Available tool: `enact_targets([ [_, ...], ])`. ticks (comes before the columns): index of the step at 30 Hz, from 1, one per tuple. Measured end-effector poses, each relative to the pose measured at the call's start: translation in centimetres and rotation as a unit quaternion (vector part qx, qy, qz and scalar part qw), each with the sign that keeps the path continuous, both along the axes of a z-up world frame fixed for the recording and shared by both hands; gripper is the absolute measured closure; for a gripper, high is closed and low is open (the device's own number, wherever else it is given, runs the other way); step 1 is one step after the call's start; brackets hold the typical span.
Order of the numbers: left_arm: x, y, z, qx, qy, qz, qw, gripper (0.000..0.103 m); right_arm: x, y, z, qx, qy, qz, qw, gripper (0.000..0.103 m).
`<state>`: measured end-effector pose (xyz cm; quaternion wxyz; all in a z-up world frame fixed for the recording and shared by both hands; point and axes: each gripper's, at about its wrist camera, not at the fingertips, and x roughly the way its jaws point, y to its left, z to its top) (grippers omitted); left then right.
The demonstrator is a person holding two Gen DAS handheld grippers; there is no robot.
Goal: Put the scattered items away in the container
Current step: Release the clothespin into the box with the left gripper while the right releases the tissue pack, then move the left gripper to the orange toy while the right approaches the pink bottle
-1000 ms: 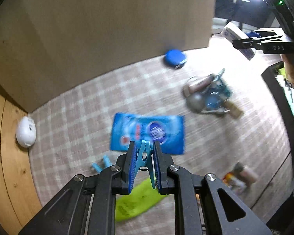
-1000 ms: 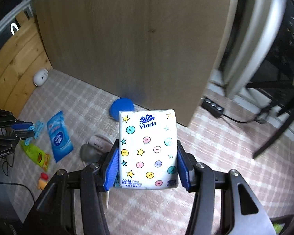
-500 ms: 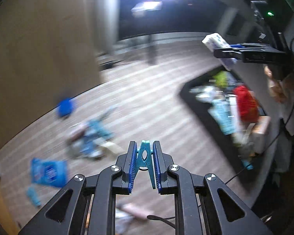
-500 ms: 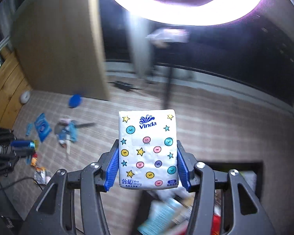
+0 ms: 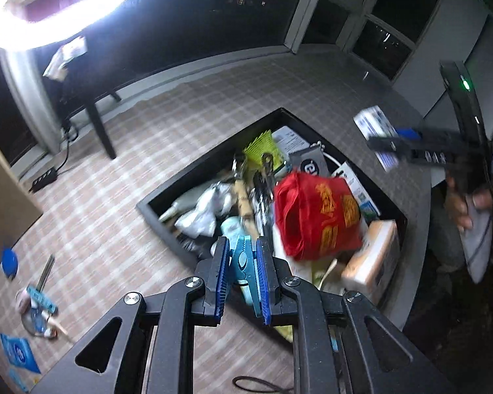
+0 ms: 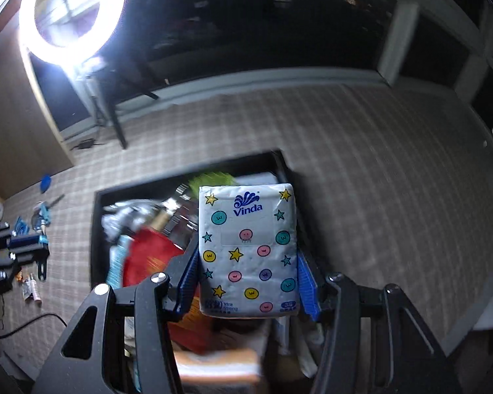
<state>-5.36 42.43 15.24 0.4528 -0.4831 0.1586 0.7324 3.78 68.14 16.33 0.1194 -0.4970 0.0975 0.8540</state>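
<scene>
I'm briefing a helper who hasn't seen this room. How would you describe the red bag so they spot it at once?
Find the black container on the checked carpet, already heaped with clutter. The red bag lies on top near the middle, beside an orange tissue box. It is the only bright red thing there, crumpled, with yellow print.

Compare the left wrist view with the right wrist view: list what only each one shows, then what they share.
Only the left wrist view shows the teal clothespin pinched in the left tongs, and the person's hand holding the other tool.

Only the right wrist view shows the printed front of the Vinda tissue pack clamped in the right tongs.

Both show the black container with a red bag inside, plus items scattered on the checked carpet.
</scene>
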Motion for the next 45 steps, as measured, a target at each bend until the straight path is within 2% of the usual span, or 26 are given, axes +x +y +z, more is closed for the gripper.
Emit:
enact_targets([
  [1, -0.2, 0.7, 0.1, 0.002, 0.004, 0.007, 1.0000, 0.087, 0.4, 0.4, -0.4, -0.005, -0.003, 0.001, 1.000, 0.051],
  [2, -0.4, 1.1, 0.2, 0.007, 0.003, 0.013, 0.9999, 0.081, 0.8, 0.5, -0.6, -0.007, -0.007, 0.005, 1.000, 0.051],
  [3, -0.6, 1.5, 0.1, 0.009, -0.004, 0.016, 0.9998, 0.070, 1.0, 0.6, -0.8, -0.002, -0.012, 0.005, 1.000, 0.047],
  [4, -0.9, 1.9, 0.0, 0.006, -0.016, 0.018, 0.9997, 0.043, 1.1, 0.6, -1.0, 0.005, -0.017, 0.002, 1.000, 0.039],
  [5, -1.2, 2.0, 0.1, 0.010, -0.020, 0.026, 0.9994, 0.040, 1.1, 0.5, -1.3, 0.010, -0.018, -0.001, 1.000, 0.036],
  [9, -1.2, 2.0, 0.4, 0.005, -0.003, 0.028, 0.9996, 0.043, 1.4, 0.6, -1.4, 0.005, -0.008, -0.006, 1.000, 0.035],
  [13, -1.2, 1.1, 0.2, -0.001, -0.001, 0.038, 0.9993, 0.050, 1.0, 0.3, -1.2, 0.000, 0.003, -0.006, 1.000, 0.035],
  [18, -1.1, -1.1, -0.3, -0.008, 0.001, 0.058, 0.9983, 0.053, -0.1, -1.0, -0.8, 0.009, 0.013, 0.009, 1.000, 0.035],
  [22, -1.5, -3.9, -0.8, -0.014, 0.002, 0.081, 0.9966, 0.053, -1.0, -3.2, 0.0, 0.015, 0.023, 0.037, 0.999, 0.035],
  [28, -2.8, -10.0, -1.7, -0.033, 0.013, 0.137, 0.9899, 0.054, -3.7, -8.0, 0.1, 0.008, 0.028, 0.094, 0.995, 0.035],
  [34, -5.0, -17.9, -2.7, -0.051, 0.007, 0.211, 0.9762, 0.054, -6.4, -14.2, -0.4, 0.007, 0.024, 0.158, 0.987, 0.035],
  [38, -6.3, -24.4, -3.4, -0.060, 0.001, 0.268, 0.9614, 0.054, -8.0, -18.6, -1.1, 0.001, 0.017, 0.203, 0.979, 0.035],
  [45, -6.9, -35.6, -5.8, -0.123, 0.006, 0.323, 0.9384, 0.054, -9.4, -27.1, -3.2, -0.010, -0.006, 0.284, 0.959, 0.035],
])
